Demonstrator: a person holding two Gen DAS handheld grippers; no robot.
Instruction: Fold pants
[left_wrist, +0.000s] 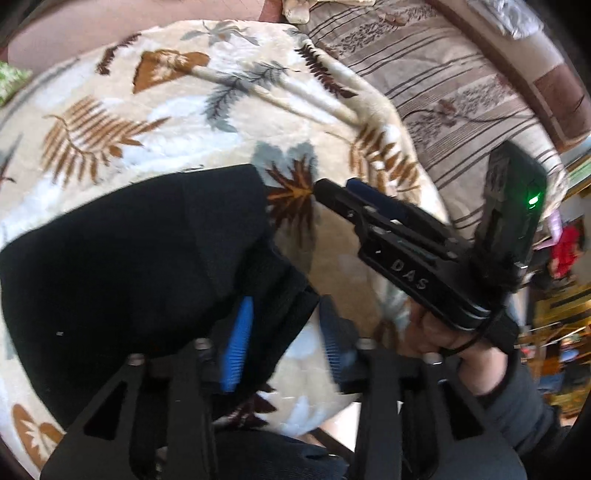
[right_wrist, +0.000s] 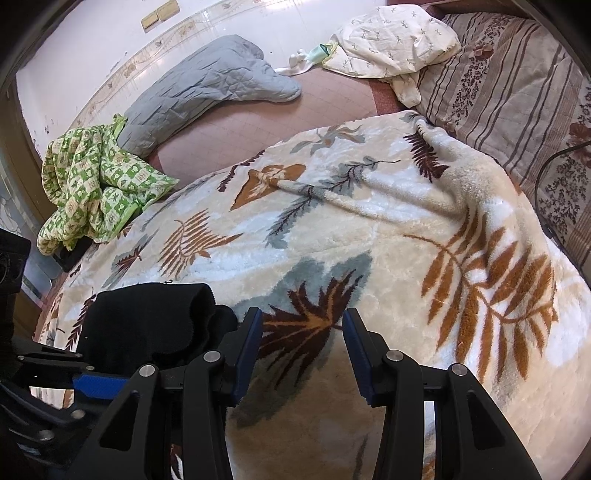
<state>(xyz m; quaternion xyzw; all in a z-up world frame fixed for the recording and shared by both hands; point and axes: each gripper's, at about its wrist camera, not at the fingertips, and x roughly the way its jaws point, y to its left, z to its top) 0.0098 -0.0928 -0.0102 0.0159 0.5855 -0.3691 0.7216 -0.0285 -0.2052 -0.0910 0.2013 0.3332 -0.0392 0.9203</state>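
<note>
Black fabric of the folded pants (left_wrist: 122, 258) fills the near left of the left wrist view, bunched into a thick, soft pile on the cream plush blanket with brown and grey leaf prints (left_wrist: 155, 110) that covers the bed. It sits toward the near-left part of the blanket. The left gripper (left_wrist: 284, 339) has its blue-padded fingers apart, with the ribbed edge of the pants — probably the waistband — lying over the left pad; whether that pad presses the cloth or merely sits under it is hard to judge, since this view is motion-blurred.

Further right, the right gripper (right_wrist: 303, 350) hovers over bare blanket just beside the pile's right edge, fingers spread wide and holding nothing. In the left wrist view its fingers look closer together, but that is a side-on angle.

To do the step in hand well, I would take the thick edge of the pile with both grippers at once, each biting all layers rather than the top one alone, and carry it over evenly so the fold lands square and the plush blanket is not dragged along.

Much is hidden: the pants' legs and far end are cut off by the frame or buried under the pile, so how many folds are already made cannot be told. Beyond the blanket, a green patterned cloth (right_wrist: 96, 184) and a grey quilted cover (right_wrist: 207, 85) lie crumpled at the bed's far-left side.
</note>
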